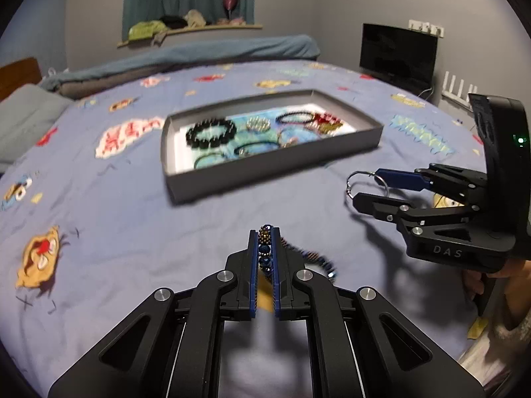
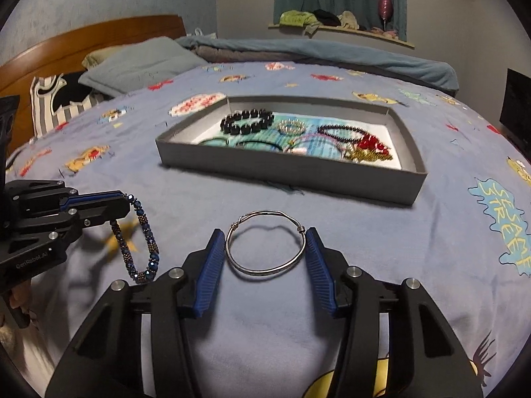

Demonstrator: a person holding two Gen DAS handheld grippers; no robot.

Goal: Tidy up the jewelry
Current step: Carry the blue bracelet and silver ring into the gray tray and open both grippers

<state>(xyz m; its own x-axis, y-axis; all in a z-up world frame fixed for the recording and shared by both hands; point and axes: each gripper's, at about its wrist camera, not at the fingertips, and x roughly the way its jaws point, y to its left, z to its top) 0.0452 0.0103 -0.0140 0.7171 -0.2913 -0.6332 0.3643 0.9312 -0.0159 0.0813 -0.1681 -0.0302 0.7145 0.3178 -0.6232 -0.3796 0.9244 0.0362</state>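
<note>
Two tools over a cartoon-print bed sheet (image 2: 265, 325): left tool (image 1: 265, 232), level, pinched tight on a blue-and-bronze beaded bracelet (image 2: 139, 238) dangling in a loop; right tool (image 2: 265, 242) spread wide, ribbed blue pads either side of a thin silver wire bangle (image 2: 265, 245). Beyond, shallow grey cardboard tray (image 2: 285, 169) w/ assorted bead bracelets.

Shiny metal bangle (image 2: 265, 243), glossy faceted bead bracelet (image 2: 141, 238), matt cloth bedsheet (image 2: 332, 219).
</note>
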